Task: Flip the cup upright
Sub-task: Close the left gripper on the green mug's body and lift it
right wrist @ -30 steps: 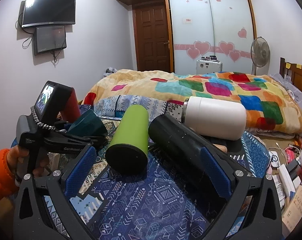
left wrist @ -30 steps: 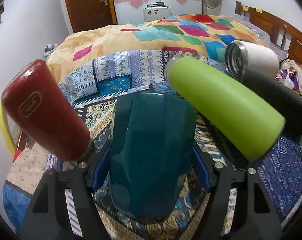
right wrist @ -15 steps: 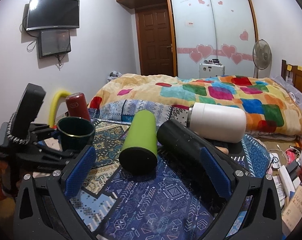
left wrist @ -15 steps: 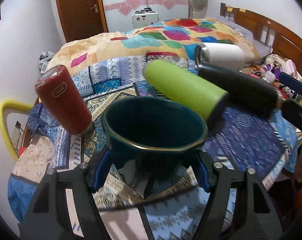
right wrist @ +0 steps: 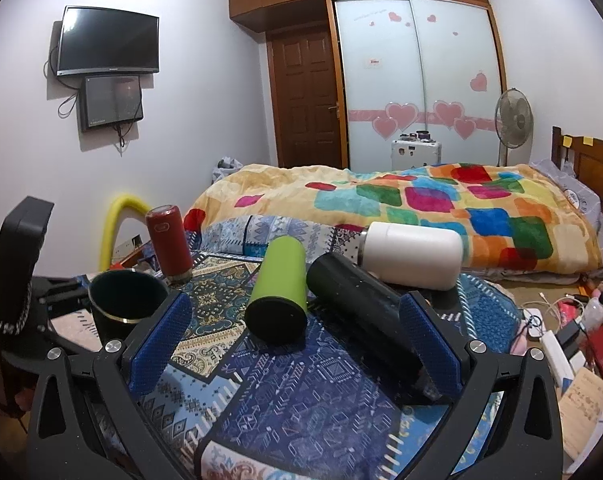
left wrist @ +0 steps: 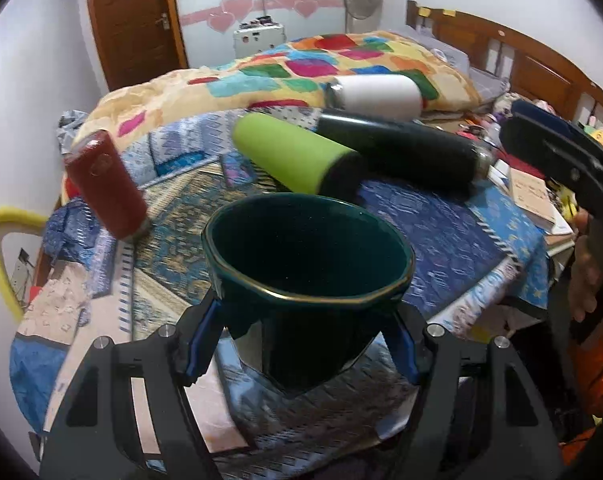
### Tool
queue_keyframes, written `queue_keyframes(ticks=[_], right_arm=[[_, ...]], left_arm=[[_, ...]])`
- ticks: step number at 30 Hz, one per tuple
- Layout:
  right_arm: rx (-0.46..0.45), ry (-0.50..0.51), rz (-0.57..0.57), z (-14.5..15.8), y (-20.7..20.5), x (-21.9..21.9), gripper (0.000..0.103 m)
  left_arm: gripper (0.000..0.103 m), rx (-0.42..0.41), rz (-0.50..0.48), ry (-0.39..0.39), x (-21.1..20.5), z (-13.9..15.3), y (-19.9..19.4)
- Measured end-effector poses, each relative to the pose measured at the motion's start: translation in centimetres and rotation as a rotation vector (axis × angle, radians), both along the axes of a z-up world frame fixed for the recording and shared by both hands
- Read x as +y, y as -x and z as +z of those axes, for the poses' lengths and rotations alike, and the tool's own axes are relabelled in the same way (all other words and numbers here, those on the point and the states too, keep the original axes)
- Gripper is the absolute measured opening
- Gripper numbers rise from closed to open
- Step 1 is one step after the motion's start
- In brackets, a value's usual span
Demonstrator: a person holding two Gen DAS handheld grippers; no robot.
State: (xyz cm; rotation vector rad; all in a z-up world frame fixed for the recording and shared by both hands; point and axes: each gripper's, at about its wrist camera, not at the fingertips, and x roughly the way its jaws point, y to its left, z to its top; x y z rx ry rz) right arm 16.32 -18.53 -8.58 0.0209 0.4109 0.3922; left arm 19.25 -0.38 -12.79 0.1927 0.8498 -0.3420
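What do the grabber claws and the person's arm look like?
Both grippers, left and right, are black frames with triangular cut-outs, silver screws and dimpled blue pads. The left carries a black box with a braided cord. An orange sleeve covers the arm.

My table point(right wrist: 309, 392) wears a blue patterned cloth point(left wrist: 441, 232). On it I see a red bottle point(right wrist: 168, 243) upright, and green point(right wrist: 278, 292), black point(right wrist: 365, 308) and white point(right wrist: 413, 256) bottles lying down.
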Motion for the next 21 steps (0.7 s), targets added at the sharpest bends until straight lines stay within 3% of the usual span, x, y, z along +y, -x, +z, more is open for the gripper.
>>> queue_keyframes(ticks=[5, 8, 21], right_arm=[[0.000, 0.017, -0.029, -0.2, 0.6, -1.0, 0.103], [0.007, 0.019, -0.050, -0.5, 0.6, -1.9, 0.103], [0.072, 0.030, -0.082, -3.1, -0.6, -3.4, 0.103]], left_arm=[[0.071, 0.052, -0.074, 0.001, -2.8, -1.4, -0.6], [0.071, 0.033, -0.100, -0.029, -4.4, -1.6, -0.8], [0.071, 0.095, -0.151, 0.037, -7.0, -3.1, -3.0]])
